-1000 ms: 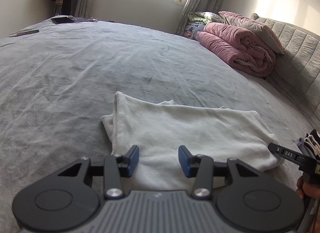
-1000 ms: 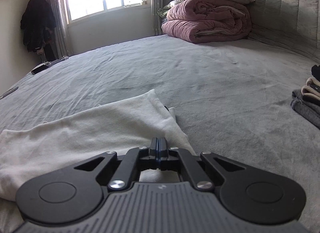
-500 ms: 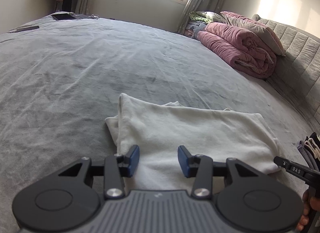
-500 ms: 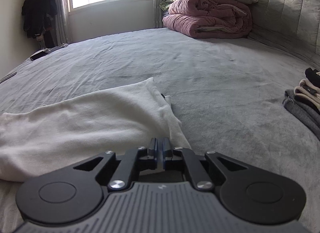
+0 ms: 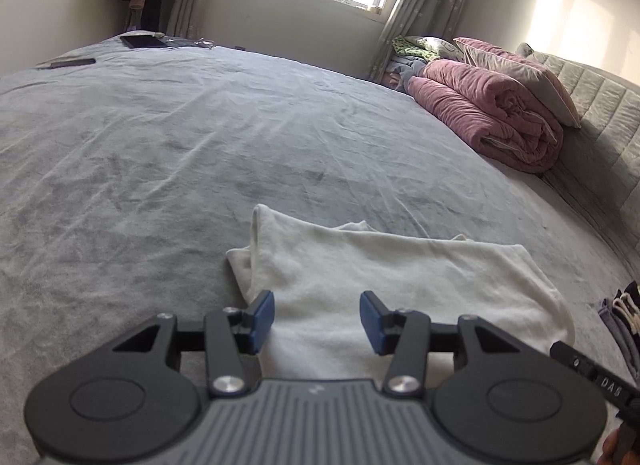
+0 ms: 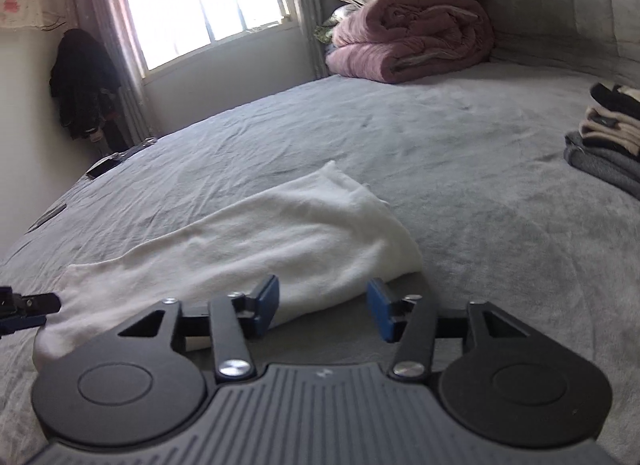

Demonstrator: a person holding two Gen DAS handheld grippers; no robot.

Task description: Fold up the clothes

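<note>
A white, soft cotton garment (image 5: 384,285), folded into a long band, lay flat on the wrinkled grey bed (image 5: 200,153), filling the 6 o'clock part of the left wrist view. The left gripper (image 5: 317,319) hovered over the garment's near edge, its blue-padded jaws standing moderately apart with only cloth beneath them, nothing pinched; they had just been opening a little further. The right gripper (image 6: 323,307) sat at the garment's right-hand end, its jaws having just been opening from fully closed, now parted and clear of the fabric, whose rounded corner lay between and just ahead of them. A rolled pink quilt (image 6: 412,41) rested at 1 o'clock against the padded grey headboard (image 6: 560,5). A stack of folded dark and beige clothes (image 6: 608,133) sat at 3 o'clock.
</note>
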